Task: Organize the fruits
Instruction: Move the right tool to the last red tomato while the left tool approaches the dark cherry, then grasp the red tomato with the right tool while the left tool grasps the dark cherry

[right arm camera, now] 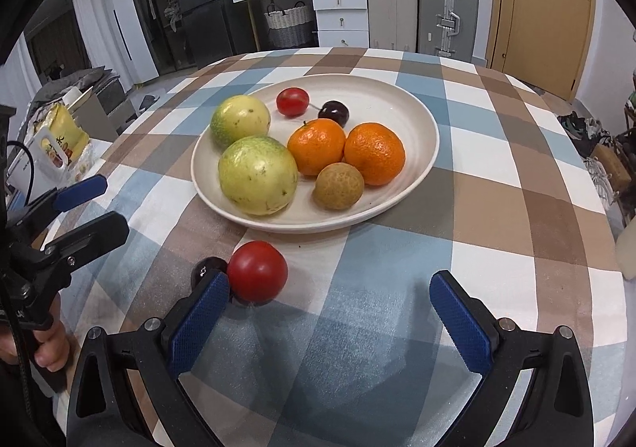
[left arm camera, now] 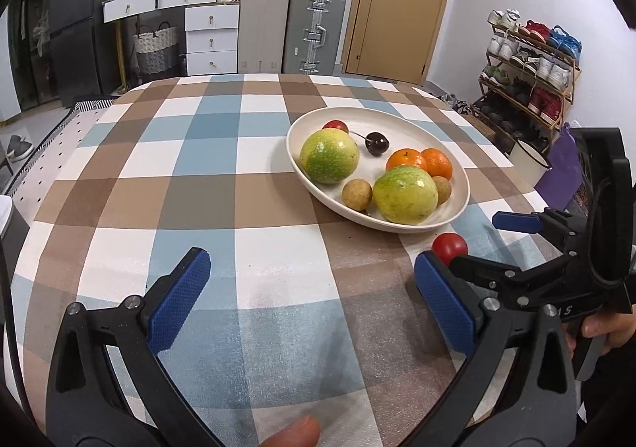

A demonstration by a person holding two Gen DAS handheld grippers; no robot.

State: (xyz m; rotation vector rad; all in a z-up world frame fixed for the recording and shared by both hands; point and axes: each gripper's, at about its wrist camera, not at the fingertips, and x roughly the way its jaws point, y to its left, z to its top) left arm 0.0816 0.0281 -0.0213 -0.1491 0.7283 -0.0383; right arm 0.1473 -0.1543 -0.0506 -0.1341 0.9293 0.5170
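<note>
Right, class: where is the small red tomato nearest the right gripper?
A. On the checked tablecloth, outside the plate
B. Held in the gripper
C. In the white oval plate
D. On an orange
A: the small red tomato lies on the checked tablecloth, short of the white oval plate, beside the open right gripper.

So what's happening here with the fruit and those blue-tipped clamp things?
A person holds a claw in each hand and is gathering fruit into a white plate on a checked tablecloth. The plate already holds two green-yellow fruits, two oranges, small brown fruits, a red tomato and a dark cherry. A second tomato and another dark cherry lie outside it, beside the right claw. Both that and the left claw are open and empty.
</note>
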